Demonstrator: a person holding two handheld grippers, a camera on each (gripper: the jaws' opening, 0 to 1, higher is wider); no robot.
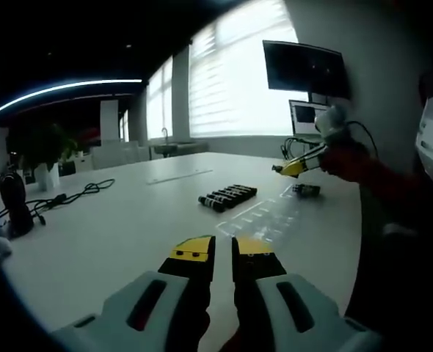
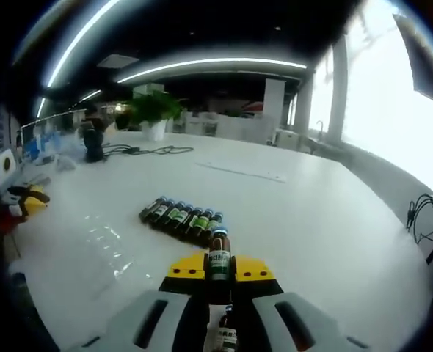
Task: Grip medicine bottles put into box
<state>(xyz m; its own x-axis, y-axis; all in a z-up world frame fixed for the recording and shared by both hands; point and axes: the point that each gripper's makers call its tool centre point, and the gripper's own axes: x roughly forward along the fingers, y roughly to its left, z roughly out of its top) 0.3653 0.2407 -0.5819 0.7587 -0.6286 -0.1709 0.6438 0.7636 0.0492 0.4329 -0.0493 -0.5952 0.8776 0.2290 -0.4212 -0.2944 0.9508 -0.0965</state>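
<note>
Several dark medicine bottles (image 2: pixel 181 215) lie side by side in a row on the white table, just ahead of my right gripper (image 2: pixel 219 270). That gripper is shut on one upright medicine bottle (image 2: pixel 218 257) with a green label. Another bottle (image 2: pixel 228 334) shows below its jaws. A clear plastic box tray (image 2: pixel 105 243) lies flat to the left of the row. In the left gripper view the bottle row (image 1: pixel 227 196) and the clear tray (image 1: pixel 264 220) lie ahead of my left gripper (image 1: pixel 224 248), whose jaws are shut on nothing. The right gripper (image 1: pixel 291 168) hovers right of the row, above a lone bottle (image 1: pixel 306 190).
A black cable (image 1: pixel 70 194) and a dark device (image 1: pixel 15 205) lie at the table's left. A potted plant (image 2: pixel 152 110) stands at the far edge. Monitors (image 1: pixel 304 67) and cables (image 2: pixel 422 213) sit by the window side. The person's red sleeve (image 1: pixel 363 165) reaches in from the right.
</note>
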